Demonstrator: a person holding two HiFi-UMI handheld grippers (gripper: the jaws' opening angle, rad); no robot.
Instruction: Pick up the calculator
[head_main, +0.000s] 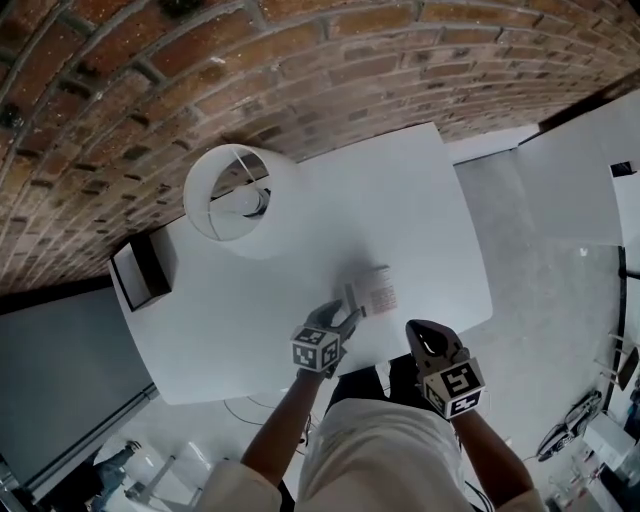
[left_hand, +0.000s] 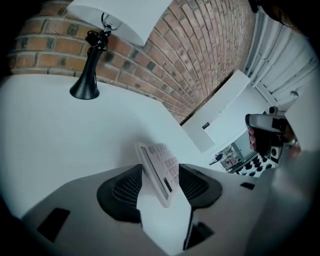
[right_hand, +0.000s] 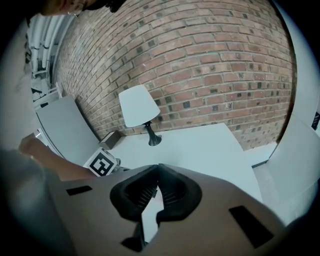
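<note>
Calculator (head_main: 378, 290) near the front edge of a white table (head_main: 420, 190), framed by the wide-spread jaws of the left gripper (left_hand: 160, 169). Seen along that gripper, the calculator sits tilted between the two pads, its keys facing the right-hand pad and its back close against the left-hand one. A strip of bare table shows on the key side, so the jaws are not clamped on it. Whether the back actually touches the left-hand pad cannot be made out.

From the head view, the left gripper reaches in from the table's near edge, its tips at the calculator's near left corner. The right gripper (right_hand: 158, 168) hangs just beside it at that same edge, pointing down toward the tabletop. Its jaws meet tip to tip, with nothing between them.

A lamp (head_main: 238, 195) with a white shade stands toward the table's far left, well apart from the calculator. A small dark box (head_main: 145, 270) sits at the left corner. A brick wall (head_main: 300, 60) runs behind the table.
</note>
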